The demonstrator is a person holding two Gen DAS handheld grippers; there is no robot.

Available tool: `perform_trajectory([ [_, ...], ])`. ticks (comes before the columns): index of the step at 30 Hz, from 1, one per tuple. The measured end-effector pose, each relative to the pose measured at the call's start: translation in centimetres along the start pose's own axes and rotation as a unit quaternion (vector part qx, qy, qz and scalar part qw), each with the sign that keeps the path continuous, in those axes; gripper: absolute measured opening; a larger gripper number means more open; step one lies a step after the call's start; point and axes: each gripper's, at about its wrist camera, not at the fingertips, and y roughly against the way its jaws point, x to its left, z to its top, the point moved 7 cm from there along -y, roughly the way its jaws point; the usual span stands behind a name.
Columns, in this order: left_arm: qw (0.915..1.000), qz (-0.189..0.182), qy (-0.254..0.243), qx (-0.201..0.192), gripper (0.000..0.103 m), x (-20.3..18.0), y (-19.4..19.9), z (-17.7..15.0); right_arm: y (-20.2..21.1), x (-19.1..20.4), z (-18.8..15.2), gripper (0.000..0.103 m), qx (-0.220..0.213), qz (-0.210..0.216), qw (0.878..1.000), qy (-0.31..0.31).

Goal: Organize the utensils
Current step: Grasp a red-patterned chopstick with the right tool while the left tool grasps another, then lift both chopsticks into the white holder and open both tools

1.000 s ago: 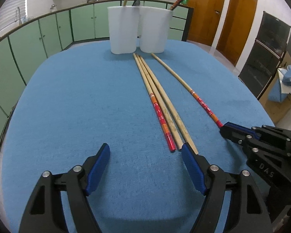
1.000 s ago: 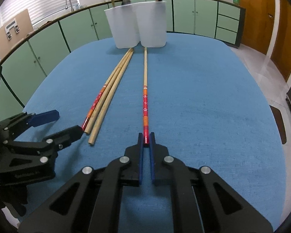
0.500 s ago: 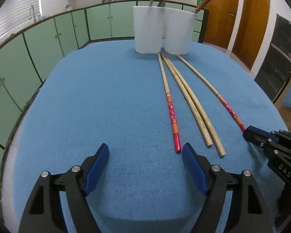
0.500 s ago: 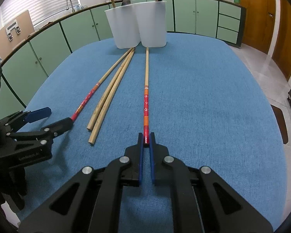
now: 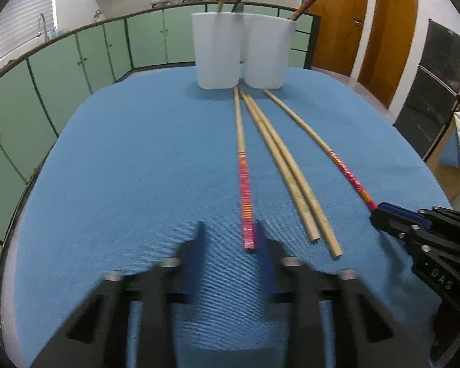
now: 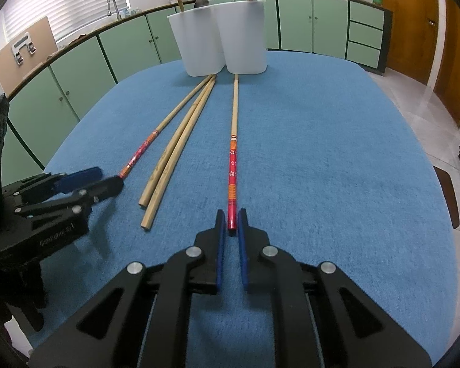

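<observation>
Chopsticks lie in a fan on the blue cloth [image 5: 138, 159], four of them, thin tips near the two white cups [image 5: 242, 49] at 12 o'clock and butts toward the cameras. A second ago the left gripper [image 5: 228, 233] stood wide open with nothing inside its span; now its jaws are closing, blurred with the motion, and the red butt of the left chopstick [image 5: 245, 202] sits between them. The right-hand pad looks to touch that butt, while a gap shows on the other side, so I would not call it gripped yet. That stick has also swung away from the plain pair [image 5: 294, 184]: earlier it lay against them, now it points straight to 12 and lies apart from them.

Right gripper [image 6: 229, 222] has not changed: nearly shut, pads close on either side of the red end of the right chopstick [image 6: 233, 165]. The stick is flat on the cloth, and whether the pads truly pinch it I cannot tell, though the narrow gap suggests they do.

Judging by this, each hand is taking one patterned stick, a matched pair probably meant for a cup. Utensils already stand in both cups. The plain pair lies untouched between the grippers, at about 1 o'clock from the left one
</observation>
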Motion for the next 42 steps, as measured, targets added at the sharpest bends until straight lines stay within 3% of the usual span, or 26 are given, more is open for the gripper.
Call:
perform_trajectory([
  [2, 1.0000, -0.007, 0.001, 0.000, 0.006, -0.3, 0.0, 0.0, 0.0, -0.1, 0.0, 0.006, 0.000, 0.001, 1.000, -0.001],
  [10, 0.9998, -0.012, 0.015, -0.010, 0.006, -0.1, 1.2, 0.1, 0.7, -0.2, 0.3, 0.005, -0.010, 0.007, 1.000, -0.002],
  [17, 0.9978, -0.005, 0.011, -0.065, 0.006, 0.2, 5.7, 2.4, 3.7, -0.1, 2.2, 0.005, -0.041, 0.011, 0.999, 0.007],
  [31, 0.9847, -0.010, 0.005, -0.174, 0.006, 0.6, 13.0, 9.2, 11.2, -0.5, 9.4, 0.005, -0.127, 0.019, 0.991, 0.033],
  [42, 0.9785, -0.031, -0.019, -0.203, 0.006, 0.1, 14.8, 13.6, 14.7, 0.8, 15.8, 0.005, -0.155, 0.040, 0.984, 0.076],
])
